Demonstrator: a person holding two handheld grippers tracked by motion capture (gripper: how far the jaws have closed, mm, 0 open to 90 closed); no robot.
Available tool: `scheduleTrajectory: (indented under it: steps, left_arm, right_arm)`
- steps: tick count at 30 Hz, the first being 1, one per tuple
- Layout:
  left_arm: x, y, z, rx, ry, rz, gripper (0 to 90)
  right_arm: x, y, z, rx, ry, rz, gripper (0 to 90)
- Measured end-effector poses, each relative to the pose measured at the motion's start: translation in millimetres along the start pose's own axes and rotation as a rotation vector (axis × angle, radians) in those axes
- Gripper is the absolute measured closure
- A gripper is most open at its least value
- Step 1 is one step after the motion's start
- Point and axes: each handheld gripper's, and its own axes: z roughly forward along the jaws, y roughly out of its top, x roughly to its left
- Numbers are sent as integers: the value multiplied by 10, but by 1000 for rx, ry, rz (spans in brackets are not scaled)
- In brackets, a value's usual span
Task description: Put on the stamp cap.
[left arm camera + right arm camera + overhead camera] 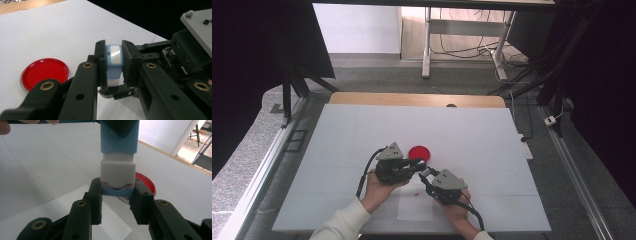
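From above, the left gripper (416,165) and right gripper (426,174) are meeting just before the red dish (418,152), while each gripper view is showing jaws closing tight on opposite ends of the blue-and-white block (114,63) (118,167).

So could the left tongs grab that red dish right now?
Probably not yet: the left tongs are shut on the blue stamp. The red dish sits close with nothing over it.
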Motion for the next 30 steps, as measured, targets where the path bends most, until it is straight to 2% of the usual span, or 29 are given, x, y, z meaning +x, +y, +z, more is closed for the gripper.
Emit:
scheduleTrajectory:
  steps: [3,25,30]
  left_arm:
    - [2,0,-6,-7,-4,-5,753]
    - [-6,-29,29,12,-13,1,756]
    - [-20,-32,33,14,-8,13,756]
  right_arm:
    - [-4,6,-9,-10,1,6,642]
    - [-9,37,-33,14,-14,-18,647]
    - [3,47,-36,14,-13,-30,648]
